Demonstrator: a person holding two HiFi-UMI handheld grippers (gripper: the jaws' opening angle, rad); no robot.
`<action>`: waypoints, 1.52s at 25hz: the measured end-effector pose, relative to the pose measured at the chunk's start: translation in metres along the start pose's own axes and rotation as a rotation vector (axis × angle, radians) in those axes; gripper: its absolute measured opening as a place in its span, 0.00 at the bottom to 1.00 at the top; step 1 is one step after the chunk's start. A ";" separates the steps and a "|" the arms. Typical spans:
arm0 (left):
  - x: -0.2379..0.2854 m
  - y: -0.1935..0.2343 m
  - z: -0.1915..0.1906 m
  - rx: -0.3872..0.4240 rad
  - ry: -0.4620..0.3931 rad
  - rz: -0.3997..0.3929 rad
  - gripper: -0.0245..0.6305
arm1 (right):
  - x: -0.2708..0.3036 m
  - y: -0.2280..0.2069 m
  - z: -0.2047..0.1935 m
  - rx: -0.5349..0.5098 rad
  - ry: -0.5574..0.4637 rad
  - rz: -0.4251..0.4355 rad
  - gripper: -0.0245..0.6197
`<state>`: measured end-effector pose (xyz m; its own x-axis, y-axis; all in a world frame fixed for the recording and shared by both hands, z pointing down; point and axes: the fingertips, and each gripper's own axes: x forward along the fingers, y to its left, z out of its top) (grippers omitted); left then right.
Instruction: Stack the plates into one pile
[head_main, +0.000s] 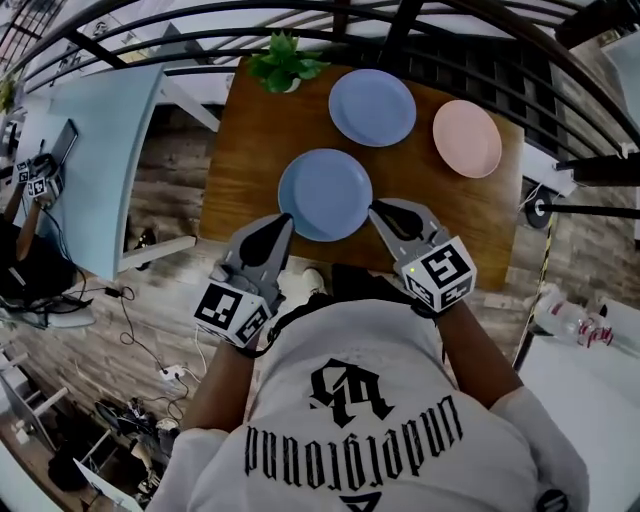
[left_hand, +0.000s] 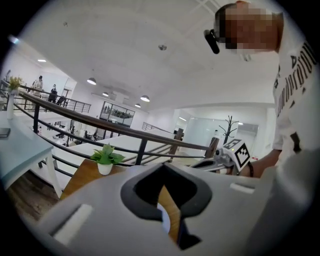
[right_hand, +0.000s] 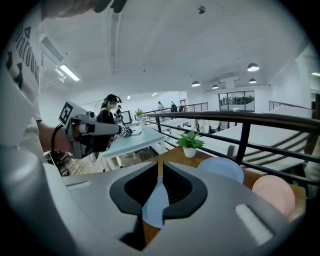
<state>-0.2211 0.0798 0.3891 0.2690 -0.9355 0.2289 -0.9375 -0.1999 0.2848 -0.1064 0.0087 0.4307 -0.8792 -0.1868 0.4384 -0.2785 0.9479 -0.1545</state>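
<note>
Wood table (head_main: 240, 150) carries three separate plates, so stacking looks not yet begun: the near blue plate (head_main: 325, 195) lies just ahead of both sets of jaws, the far blue plate (head_main: 372, 107) and pink plate (head_main: 467, 138) well beyond. On the left gripper (head_main: 285, 220) the jaws are pressed together and empty, on the right gripper (head_main: 375, 208) parted by a thin slit on nothing, both angled down at the near rim. Next, one pair must likely spread to take that rim.
</note>
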 end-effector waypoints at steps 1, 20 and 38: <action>0.007 0.003 -0.004 -0.004 0.010 0.003 0.11 | 0.005 -0.007 -0.007 0.009 0.016 0.004 0.07; 0.079 0.075 -0.125 -0.072 0.173 0.115 0.11 | 0.082 -0.095 -0.152 0.177 0.314 0.026 0.15; 0.096 0.115 -0.206 -0.167 0.293 0.174 0.11 | 0.136 -0.122 -0.241 0.293 0.518 0.041 0.15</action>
<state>-0.2572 0.0269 0.6359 0.1834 -0.8236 0.5367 -0.9324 0.0272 0.3603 -0.0990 -0.0705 0.7229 -0.6086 0.0683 0.7905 -0.4087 0.8270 -0.3861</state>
